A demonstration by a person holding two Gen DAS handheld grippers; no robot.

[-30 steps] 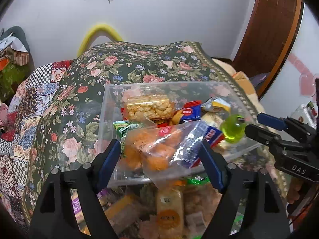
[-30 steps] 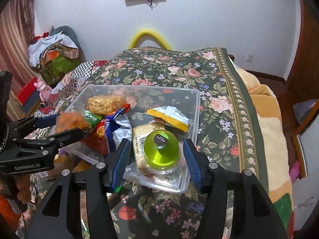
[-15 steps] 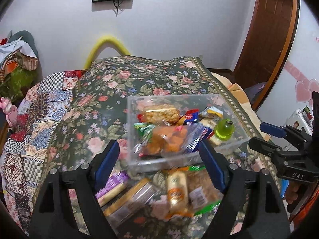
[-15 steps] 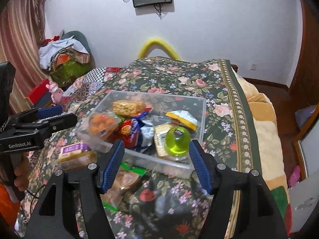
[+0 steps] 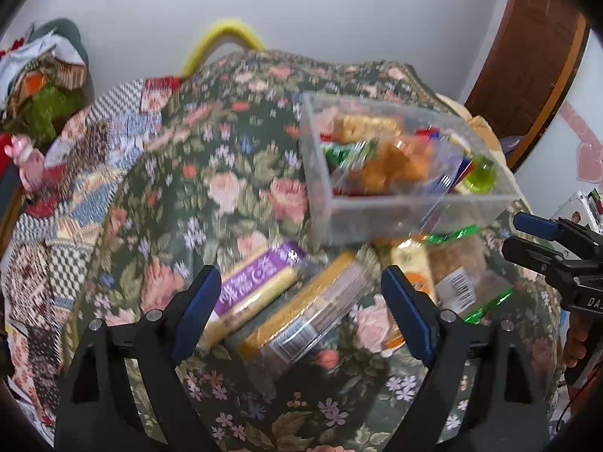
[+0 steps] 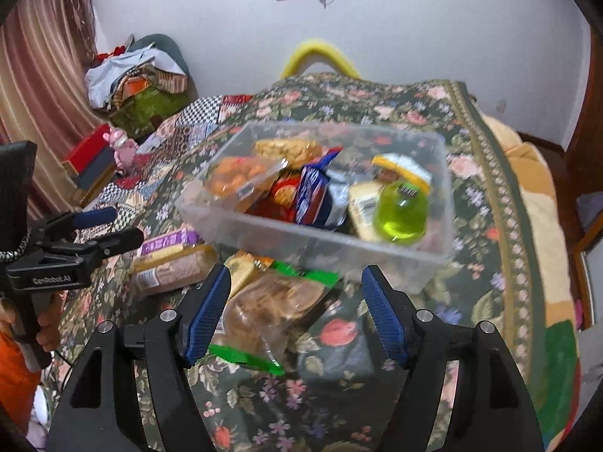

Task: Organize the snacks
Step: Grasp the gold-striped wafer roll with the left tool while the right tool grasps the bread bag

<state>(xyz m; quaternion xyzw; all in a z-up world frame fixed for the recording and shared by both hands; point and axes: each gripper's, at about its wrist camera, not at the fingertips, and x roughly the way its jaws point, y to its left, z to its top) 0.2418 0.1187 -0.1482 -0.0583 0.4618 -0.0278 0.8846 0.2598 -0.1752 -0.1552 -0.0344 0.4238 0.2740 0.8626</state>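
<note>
A clear plastic bin (image 5: 395, 218) (image 6: 309, 237) on the flowered bedspread holds several snacks, among them an orange snack bag (image 5: 399, 162) (image 6: 237, 173) and a green jelly cup (image 5: 480, 179) (image 6: 401, 213). Loose snacks lie in front of the bin: a purple-labelled pack (image 5: 256, 282) (image 6: 166, 243), a long clear-wrapped pack (image 5: 301, 316) (image 6: 169, 271), and a green-edged bag of brown biscuits (image 5: 463, 275) (image 6: 271, 305). My left gripper (image 5: 297, 312) is open and empty above the two long packs. My right gripper (image 6: 296, 316) is open and empty over the biscuit bag.
The bed's flowered cover (image 5: 211, 188) slopes off to a patchwork quilt (image 5: 56, 226) on the left. A pile of clothes (image 6: 139, 79) and a pink toy (image 6: 122, 147) lie at far left. A brown door (image 5: 527, 60) stands at right.
Both grippers have pulled back and away from the bin, open and empty. The orange bag and green jelly cup now lie in the bin. The left gripper has swung left over the loose packs.
</note>
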